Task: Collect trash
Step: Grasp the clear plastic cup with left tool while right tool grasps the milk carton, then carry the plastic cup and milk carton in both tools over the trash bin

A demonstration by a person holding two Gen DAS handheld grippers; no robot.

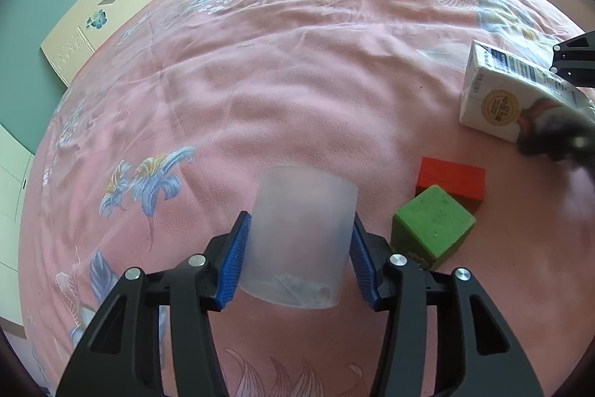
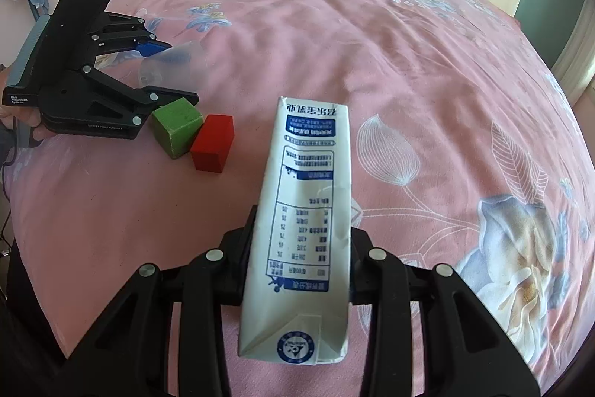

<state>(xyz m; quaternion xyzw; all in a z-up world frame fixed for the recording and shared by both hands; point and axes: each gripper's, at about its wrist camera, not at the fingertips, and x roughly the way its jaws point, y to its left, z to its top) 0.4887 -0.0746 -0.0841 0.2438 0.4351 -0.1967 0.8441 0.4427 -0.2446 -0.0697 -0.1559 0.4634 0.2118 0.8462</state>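
Through the left wrist camera, we are clamping our left gripper (image 1: 299, 244) on a frosted plastic cup (image 1: 301, 233) above the pink bedspread (image 1: 260, 80). A green block (image 1: 433, 224) and a red block (image 1: 452, 177) are touching just beside it.

Through the right wrist camera, we are gripping a white milk carton (image 2: 308, 211) in our right gripper (image 2: 301, 248) over the bedspread's middle, the blocks lying toward its left edge.
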